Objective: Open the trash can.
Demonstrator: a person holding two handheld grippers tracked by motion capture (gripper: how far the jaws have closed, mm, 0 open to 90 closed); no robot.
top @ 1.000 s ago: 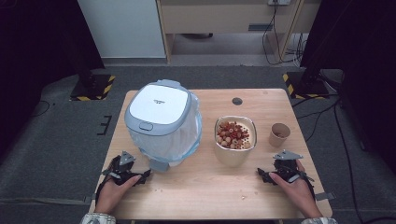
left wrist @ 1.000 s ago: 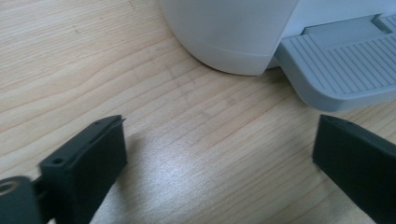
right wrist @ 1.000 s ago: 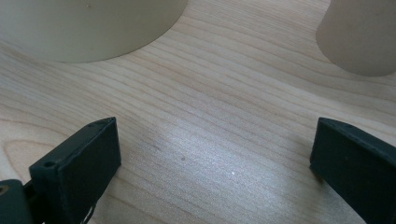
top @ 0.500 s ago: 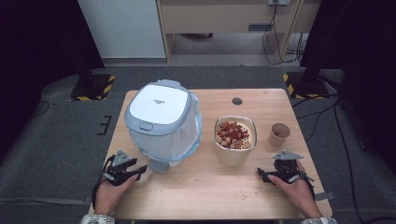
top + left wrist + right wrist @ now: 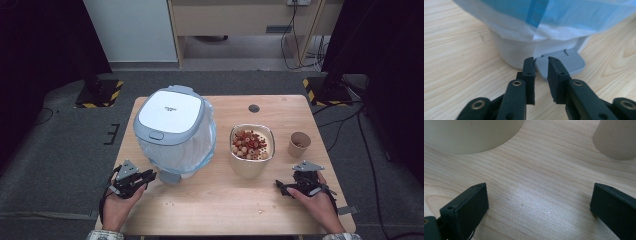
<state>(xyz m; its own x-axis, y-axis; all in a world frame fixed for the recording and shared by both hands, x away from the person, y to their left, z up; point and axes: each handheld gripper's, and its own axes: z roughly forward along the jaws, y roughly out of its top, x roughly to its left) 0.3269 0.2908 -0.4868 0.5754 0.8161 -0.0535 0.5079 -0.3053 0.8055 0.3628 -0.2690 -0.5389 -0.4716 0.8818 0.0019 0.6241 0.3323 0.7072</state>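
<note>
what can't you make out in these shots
- Inside of the bin: hidden by its closed lid in the high view; the left gripper view cuts off everything above its base.
- Contents of the paper cup: too small in the high view; the right gripper view crops its top.
- Kind of food in the bowl: too small to identify in the high view.

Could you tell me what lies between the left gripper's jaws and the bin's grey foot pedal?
Nothing: in the left gripper view only bare table separates the left gripper from the pedal; the jaws, just closing, hold nothing.
</note>
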